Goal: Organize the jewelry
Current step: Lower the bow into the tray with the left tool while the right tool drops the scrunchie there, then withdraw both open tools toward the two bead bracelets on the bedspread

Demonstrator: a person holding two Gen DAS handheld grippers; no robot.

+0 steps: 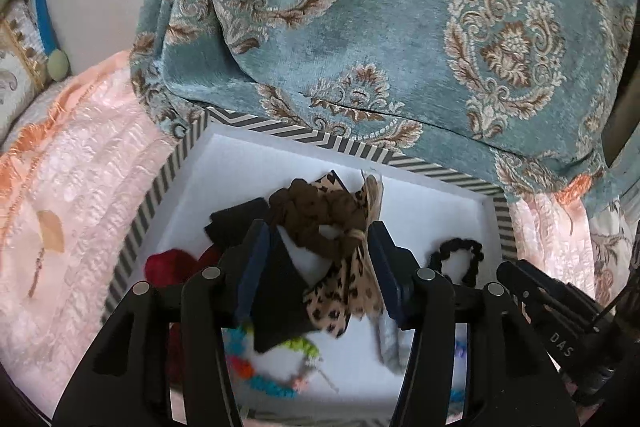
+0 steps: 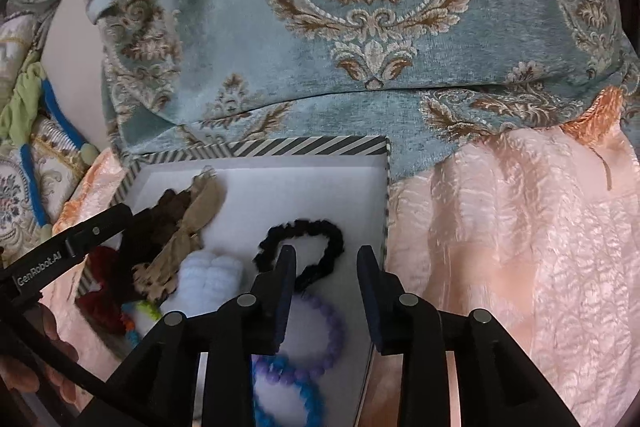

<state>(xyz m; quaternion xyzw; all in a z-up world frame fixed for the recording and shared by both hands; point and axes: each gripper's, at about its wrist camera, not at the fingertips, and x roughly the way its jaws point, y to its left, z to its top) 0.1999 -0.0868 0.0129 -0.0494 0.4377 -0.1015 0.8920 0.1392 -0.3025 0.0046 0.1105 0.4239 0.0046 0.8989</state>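
A striped box [image 1: 320,137] with a white inside lies on a pink bedspread. My left gripper [image 1: 319,231] is open over it. Between its fingers I see a brown scrunchie [image 1: 316,207], a leopard-print bow [image 1: 340,299] and a black cloth piece [image 1: 280,291]; the pads press on none of them. A red scrunchie [image 1: 168,267] and a multicoloured bead bracelet [image 1: 256,375] lie lower left. My right gripper [image 2: 326,253] is open above a black scrunchie [image 2: 320,231], at the box's [image 2: 304,145] right side. A purple bead bracelet [image 2: 332,331] and a blue one [image 2: 304,399] lie beneath it.
A teal damask cushion [image 1: 400,27] rests against the box's far rim. The pink ruffled bedspread [image 2: 520,247] surrounds the box. A white fluffy item [image 2: 212,279] lies in the box's middle. A green and blue cord [image 2: 44,107] hangs at the far left.
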